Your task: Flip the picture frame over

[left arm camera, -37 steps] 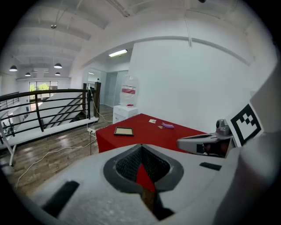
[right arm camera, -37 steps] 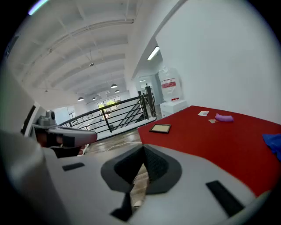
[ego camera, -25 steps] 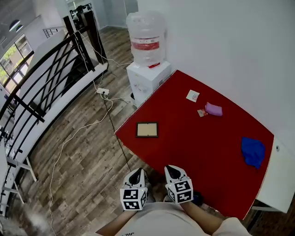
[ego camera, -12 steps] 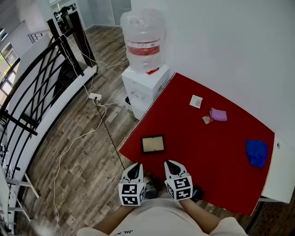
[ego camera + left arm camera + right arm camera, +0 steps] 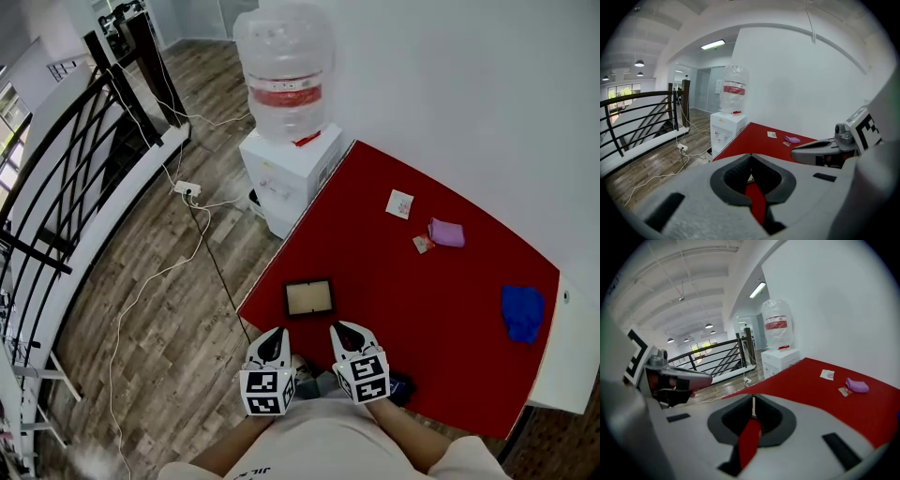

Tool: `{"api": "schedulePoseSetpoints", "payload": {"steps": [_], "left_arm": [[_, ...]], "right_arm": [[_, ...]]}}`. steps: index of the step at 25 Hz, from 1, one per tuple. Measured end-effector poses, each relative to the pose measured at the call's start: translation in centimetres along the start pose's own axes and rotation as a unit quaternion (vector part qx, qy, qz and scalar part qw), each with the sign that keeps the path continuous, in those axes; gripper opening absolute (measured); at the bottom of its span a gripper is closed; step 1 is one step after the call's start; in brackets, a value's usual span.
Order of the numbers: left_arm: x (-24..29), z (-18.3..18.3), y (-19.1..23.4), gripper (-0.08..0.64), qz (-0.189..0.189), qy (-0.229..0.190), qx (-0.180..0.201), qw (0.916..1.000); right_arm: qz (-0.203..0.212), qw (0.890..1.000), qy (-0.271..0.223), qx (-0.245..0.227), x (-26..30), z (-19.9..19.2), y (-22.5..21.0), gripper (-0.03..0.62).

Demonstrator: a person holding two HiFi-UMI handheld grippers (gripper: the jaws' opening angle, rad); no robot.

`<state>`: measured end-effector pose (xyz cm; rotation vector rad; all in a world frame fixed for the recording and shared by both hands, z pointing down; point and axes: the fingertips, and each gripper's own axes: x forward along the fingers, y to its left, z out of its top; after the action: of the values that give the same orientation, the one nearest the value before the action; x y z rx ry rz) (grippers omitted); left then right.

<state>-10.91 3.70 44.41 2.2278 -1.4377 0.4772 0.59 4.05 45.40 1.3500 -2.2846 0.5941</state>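
A small dark picture frame (image 5: 308, 297) with a pale inside lies flat near the left corner of the red table (image 5: 422, 309). My left gripper (image 5: 273, 338) hangs just off the table's near edge, shut and empty. My right gripper (image 5: 347, 331) sits beside it over the table's near edge, also shut with nothing in it. Both point toward the frame, a short way from it. In the left gripper view a sliver of the frame (image 5: 749, 178) shows through the shut jaws (image 5: 751, 157). The right gripper view has the jaws (image 5: 753, 399) closed over red table (image 5: 825, 390).
A white water dispenser (image 5: 286, 122) with a large bottle stands at the table's far left corner. On the table lie a small card (image 5: 399, 202), a purple pouch (image 5: 446, 232), a small wrapper (image 5: 422, 244) and a blue cloth (image 5: 521, 312). A black railing (image 5: 56, 178) and cables (image 5: 187, 253) are at left.
Both grippers have come closer to the table and the picture frame, which now lies just ahead of them. Their jaws stayed shut.
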Motion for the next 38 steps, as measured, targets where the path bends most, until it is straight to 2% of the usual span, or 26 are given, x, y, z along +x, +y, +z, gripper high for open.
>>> {"api": "schedulePoseSetpoints", "payload": {"steps": [7, 10, 14, 19, 22, 30, 34, 38], "left_arm": [[2.0, -0.4, 0.6, 0.006, 0.018, 0.009, -0.006, 0.9998], [3.7, -0.7, 1.3, 0.006, 0.024, 0.01, -0.002, 0.9997], [5.3, -0.8, 2.4, 0.006, 0.013, -0.006, -0.003, 0.9999], [7.2, -2.1, 4.3, 0.006, 0.012, 0.002, -0.003, 0.9999], [7.6, -3.5, 5.1, 0.006, 0.013, 0.013, -0.004, 0.9998], [8.7, -7.2, 7.6, 0.006, 0.016, 0.054, -0.007, 0.9984], [8.6, -8.5, 8.4, 0.006, 0.016, 0.066, -0.014, 0.9976], [8.1, -8.6, 9.2, 0.006, 0.014, 0.064, -0.018, 0.9977]], "right_arm": [[0.015, 0.999, 0.016, -0.025, 1.9, 0.2, -0.4, 0.005], [0.017, 0.999, 0.029, -0.022, 3.8, -0.3, -0.8, 0.005], [0.013, 0.999, 0.037, -0.024, 6.3, -0.7, -0.8, 0.005], [0.019, 0.998, 0.06, -0.002, 10.4, -1.8, 0.0, 0.008], [0.029, 0.997, 0.076, 0.01, 12.7, -2.6, 1.1, 0.05], [0.03, 0.992, 0.115, 0.038, 18.0, -5.1, 3.2, 0.075], [0.021, 0.989, 0.137, 0.054, 20.0, -5.7, 3.9, 0.099], [-0.003, 0.987, 0.154, 0.042, 21.1, -6.0, 4.0, 0.107]]}}
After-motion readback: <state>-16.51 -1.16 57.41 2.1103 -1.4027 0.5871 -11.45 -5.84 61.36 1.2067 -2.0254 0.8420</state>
